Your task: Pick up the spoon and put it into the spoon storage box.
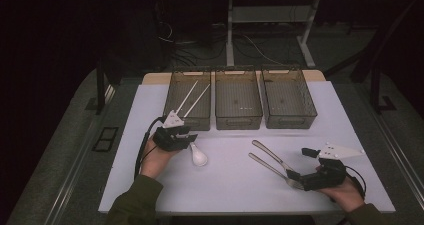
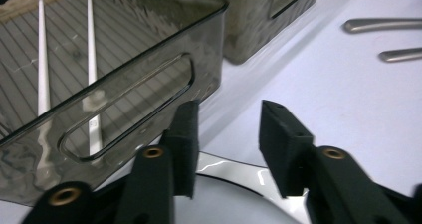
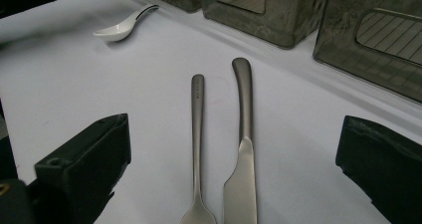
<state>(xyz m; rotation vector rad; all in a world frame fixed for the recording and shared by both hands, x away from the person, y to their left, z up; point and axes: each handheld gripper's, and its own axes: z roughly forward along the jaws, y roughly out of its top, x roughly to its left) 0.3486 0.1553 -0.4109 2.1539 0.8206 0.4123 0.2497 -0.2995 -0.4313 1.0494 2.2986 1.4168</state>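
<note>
White spoon [image 1: 198, 156] lies just under the open left gripper [image 2: 226, 134]. Right gripper [image 3: 234, 169], jaws wide, straddles fork [image 3: 197, 134] and knife [image 3: 242, 149] untouched.

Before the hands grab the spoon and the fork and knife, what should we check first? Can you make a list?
1. Left tool open: ok, its jaws stand apart.
2. Left tool lined up on the white spoon: ok, the spoon's white handle lies between and under its jaws.
3. Right tool open: ok, jaws wide apart.
4. Fork and knife inside the right tool's gap: ok, but both lie side by side, so one grab may catch both.
5. Room in the bins: ok, the left bin holds two white sticks; the middle bin and right bin look empty.
6. Which bin each piece belongs in: cannot tell.
</note>
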